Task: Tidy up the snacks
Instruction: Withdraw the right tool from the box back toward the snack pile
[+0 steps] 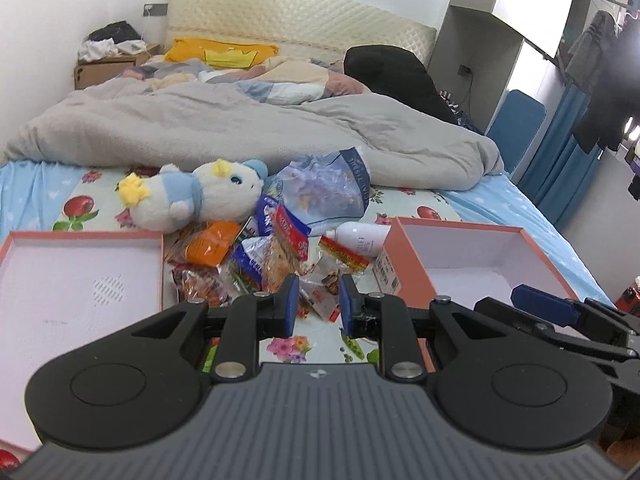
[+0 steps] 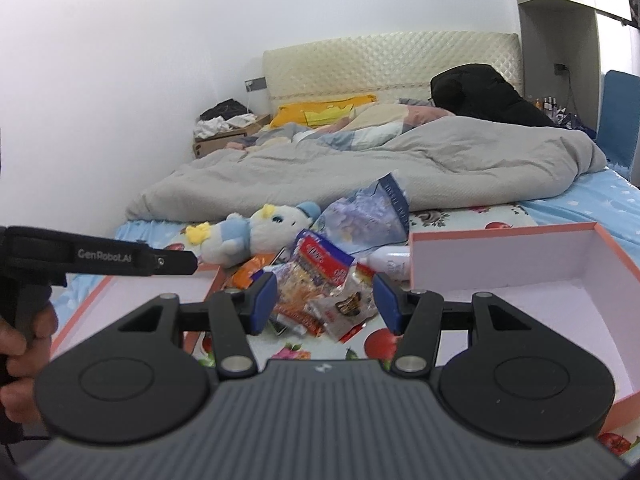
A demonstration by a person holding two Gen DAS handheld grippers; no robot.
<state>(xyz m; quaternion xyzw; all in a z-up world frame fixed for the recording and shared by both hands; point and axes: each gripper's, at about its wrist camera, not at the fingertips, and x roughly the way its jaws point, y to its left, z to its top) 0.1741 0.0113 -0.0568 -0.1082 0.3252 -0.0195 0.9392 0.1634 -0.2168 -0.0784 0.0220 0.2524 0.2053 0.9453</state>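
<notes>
Both pairs of jaws are released and hold nothing: the left gripper (image 1: 318,300) is parted narrowly, the right gripper (image 2: 325,300) wider. Each hangs short of the snack pile (image 1: 264,258), heaped near the bed's foot edge. A shallow lid (image 1: 80,276) and a deeper box (image 1: 472,256) flank it, likely to receive the packets. A plush toy (image 1: 196,196) lies just behind.

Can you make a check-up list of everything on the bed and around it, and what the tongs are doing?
Surface: flowered sheet on a bed.
Job's things: snack packets piled between two empty pink boxes, left box, right box.
Clutter: plush toy, white bottle, blue bag, grey blanket.
Tongs: left tongs and right tongs open, empty.
Cables: nothing seen nearby.
Surroundings: headboard, cardboard box.
</notes>
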